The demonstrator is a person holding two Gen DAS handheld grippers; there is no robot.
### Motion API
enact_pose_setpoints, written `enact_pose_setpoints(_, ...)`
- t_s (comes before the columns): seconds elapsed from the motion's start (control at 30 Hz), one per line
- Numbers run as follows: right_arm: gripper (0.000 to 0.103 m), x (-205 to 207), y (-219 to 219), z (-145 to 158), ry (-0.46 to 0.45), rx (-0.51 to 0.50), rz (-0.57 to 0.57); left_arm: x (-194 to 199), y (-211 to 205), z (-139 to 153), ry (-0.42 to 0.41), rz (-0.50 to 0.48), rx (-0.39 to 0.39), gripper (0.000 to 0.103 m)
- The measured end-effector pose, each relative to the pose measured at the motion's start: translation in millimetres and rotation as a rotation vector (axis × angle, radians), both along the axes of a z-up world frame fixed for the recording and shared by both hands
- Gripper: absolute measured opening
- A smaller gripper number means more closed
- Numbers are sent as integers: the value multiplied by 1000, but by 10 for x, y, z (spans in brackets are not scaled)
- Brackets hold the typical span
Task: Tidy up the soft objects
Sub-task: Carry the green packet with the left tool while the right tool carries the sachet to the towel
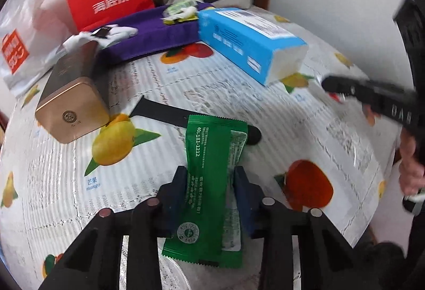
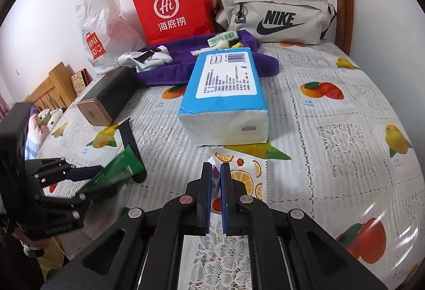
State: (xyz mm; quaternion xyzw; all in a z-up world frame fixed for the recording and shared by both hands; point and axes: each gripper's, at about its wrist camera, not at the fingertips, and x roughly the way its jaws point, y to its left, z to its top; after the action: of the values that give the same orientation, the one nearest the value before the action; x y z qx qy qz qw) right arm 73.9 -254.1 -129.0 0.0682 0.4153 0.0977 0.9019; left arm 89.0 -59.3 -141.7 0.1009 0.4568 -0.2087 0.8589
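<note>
Count: one green packet (image 1: 209,184), one fruit-print packet (image 2: 245,178), one tissue pack (image 2: 225,101), one tin (image 1: 71,96), one purple towel (image 1: 159,34), one red bag (image 2: 172,0), one grey pouch (image 2: 276,14).
Room: the table's (image 2: 345,130) right side lies bare; clutter lines its far edge.
Left gripper (image 1: 209,178): pitched down, clamped on the green packet.
Right gripper (image 2: 215,173): pitched down, pinching the fruit-print packet near mid-table.

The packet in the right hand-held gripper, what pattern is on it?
White packet printed with orange slices and small red fruit, clearest in the right wrist view.
</note>
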Motion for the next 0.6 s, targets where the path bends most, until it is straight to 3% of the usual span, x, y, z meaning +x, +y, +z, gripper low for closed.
enact_pose_setpoints(0.27,6,24,-24,-89,27,-1,2,96,341,107,4,145,-77,29)
enact_pose_setpoints(0.6,6,64,17,3,43,-8,19,145,836,178,-12,302,-119,29)
